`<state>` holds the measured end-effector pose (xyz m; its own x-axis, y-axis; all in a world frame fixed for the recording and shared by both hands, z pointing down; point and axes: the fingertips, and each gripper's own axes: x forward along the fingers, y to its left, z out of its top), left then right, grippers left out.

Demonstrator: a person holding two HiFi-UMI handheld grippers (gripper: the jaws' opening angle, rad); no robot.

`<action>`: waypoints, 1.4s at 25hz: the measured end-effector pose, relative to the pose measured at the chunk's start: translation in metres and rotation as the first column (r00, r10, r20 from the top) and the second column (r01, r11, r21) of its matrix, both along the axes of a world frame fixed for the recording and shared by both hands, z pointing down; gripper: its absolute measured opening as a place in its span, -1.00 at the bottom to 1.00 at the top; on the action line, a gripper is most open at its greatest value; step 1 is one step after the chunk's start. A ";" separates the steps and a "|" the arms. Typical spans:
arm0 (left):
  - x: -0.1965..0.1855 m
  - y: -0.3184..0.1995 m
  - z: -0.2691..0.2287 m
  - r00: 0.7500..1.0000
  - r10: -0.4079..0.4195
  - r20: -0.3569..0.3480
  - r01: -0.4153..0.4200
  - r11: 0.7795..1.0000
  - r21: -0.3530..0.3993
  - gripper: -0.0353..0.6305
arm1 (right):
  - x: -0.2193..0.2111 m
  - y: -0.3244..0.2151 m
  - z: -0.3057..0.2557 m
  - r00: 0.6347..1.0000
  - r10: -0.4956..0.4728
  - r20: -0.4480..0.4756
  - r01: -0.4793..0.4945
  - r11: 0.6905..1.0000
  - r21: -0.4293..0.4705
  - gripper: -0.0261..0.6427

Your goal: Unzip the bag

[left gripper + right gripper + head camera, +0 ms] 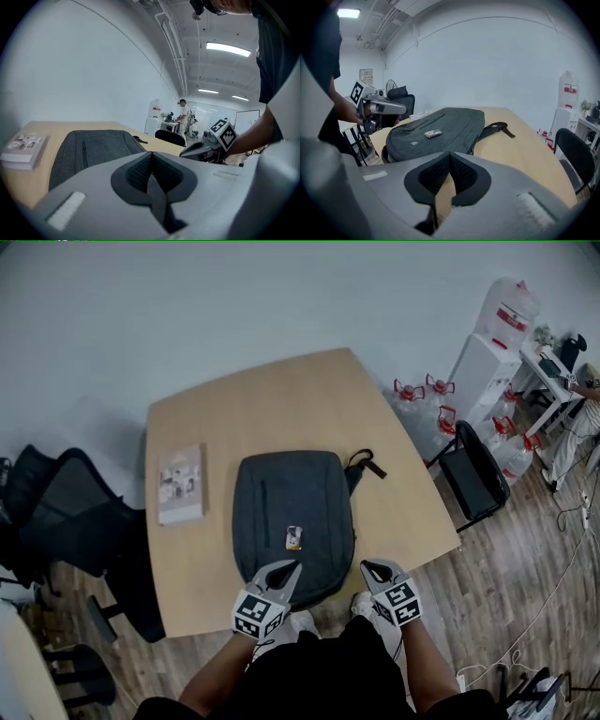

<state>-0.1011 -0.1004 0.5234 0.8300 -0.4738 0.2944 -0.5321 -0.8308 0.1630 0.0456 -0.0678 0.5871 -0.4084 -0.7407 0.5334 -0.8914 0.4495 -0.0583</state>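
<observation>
My left claw [284, 570] and right claw [374, 569] wear grey shells, black pads, black-and-white marker cubes [260, 613]; my top [328, 673] is black.

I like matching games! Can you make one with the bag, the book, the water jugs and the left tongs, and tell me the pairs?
1 bag
2 book
3 water jugs
4 left tongs

A on the floor, red handles
B shut
C dark grey, mid-table
D flat, left of the bag

Pairs: 1-C, 2-D, 3-A, 4-B

The bag [292, 521] lies on the tabletop [281, 399] (toward its near edge). A book [181, 484] lies left of the bag; a chair [473, 474] stands right of it, off the tabletop.
</observation>
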 end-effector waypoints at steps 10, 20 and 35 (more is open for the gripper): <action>0.023 -0.006 0.021 0.995 -0.072 0.066 0.075 0.996 -0.052 -0.84 | 0.012 -0.024 0.023 0.982 -0.173 -0.071 0.170 0.985 -0.042 -0.91; 0.036 -0.012 0.047 0.978 -0.164 0.125 0.177 0.979 -0.097 -0.84 | 0.020 -0.048 0.047 0.925 -0.354 -0.139 0.346 0.935 -0.081 -0.91; 0.053 -0.009 0.079 0.954 -0.174 0.242 0.199 0.976 -0.083 -0.84 | 0.013 -0.068 0.070 0.717 -0.651 -0.249 0.638 0.757 -0.141 -0.57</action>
